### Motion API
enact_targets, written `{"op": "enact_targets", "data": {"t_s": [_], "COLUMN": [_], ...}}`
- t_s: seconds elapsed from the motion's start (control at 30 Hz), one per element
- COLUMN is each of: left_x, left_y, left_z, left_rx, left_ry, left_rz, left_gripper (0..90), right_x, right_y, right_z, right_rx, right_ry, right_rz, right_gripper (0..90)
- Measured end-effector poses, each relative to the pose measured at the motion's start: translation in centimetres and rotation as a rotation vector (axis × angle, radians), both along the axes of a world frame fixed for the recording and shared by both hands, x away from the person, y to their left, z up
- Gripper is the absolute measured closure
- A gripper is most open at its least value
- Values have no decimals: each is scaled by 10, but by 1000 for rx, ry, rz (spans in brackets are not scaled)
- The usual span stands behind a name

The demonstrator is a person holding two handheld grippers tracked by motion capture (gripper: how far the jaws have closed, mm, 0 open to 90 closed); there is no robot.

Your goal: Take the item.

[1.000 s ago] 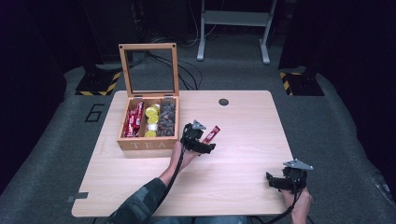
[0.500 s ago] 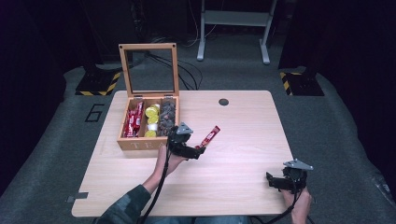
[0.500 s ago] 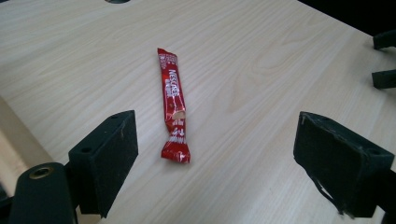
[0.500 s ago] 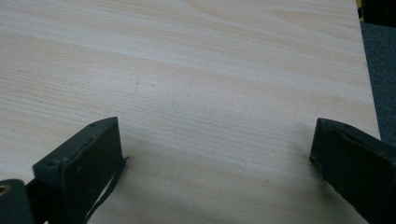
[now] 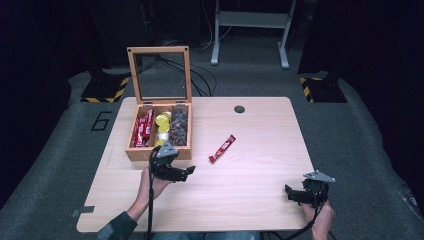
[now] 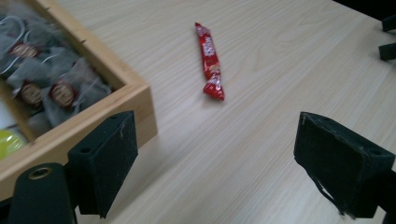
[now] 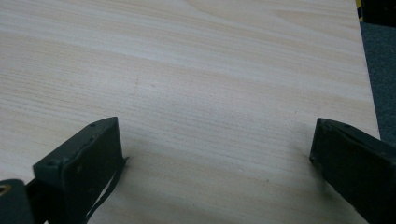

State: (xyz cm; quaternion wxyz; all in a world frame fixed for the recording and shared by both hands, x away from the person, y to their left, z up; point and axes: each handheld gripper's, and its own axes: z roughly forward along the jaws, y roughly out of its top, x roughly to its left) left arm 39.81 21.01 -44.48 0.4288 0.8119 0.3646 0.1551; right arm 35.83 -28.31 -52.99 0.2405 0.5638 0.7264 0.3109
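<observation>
A red candy bar (image 5: 222, 149) lies loose on the wooden table, right of the open wooden box (image 5: 158, 153); it is also in the left gripper view (image 6: 210, 62). My left gripper (image 5: 189, 172) sits near the box's front right corner, open and empty, well short of the bar. In its own view (image 6: 212, 175) the jaws stand wide apart over bare wood. My right gripper (image 5: 288, 193) rests low at the table's front right, open, nothing between its jaws (image 7: 215, 177).
The box holds red bars (image 5: 142, 127), yellow rounds (image 5: 162, 120) and tea bags (image 5: 179, 129); its glass lid (image 5: 159, 72) stands upright. A dark grommet hole (image 5: 239, 109) sits near the table's far edge. The right table edge (image 7: 369, 74) is close to my right gripper.
My left gripper let go of the red bar, which now lies on the table, and drew back toward the box's front. The right gripper stayed put.
</observation>
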Motion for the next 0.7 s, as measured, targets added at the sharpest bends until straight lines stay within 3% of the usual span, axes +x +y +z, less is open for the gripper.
{"op": "enact_targets", "data": {"t_s": [0.57, 0.7], "left_x": [-29, -38], "left_y": [71, 93], "left_z": [-15, -25], "left_rx": [16, 19], "left_ry": [1, 9], "left_rz": [135, 191], "left_gripper": [136, 136], "right_x": [0, 0], "right_y": [0, 0], "right_z": [0, 0], "right_rx": [0, 0], "right_ry": [0, 0], "right_rz": [0, 0], "right_gripper": [18, 18]}}
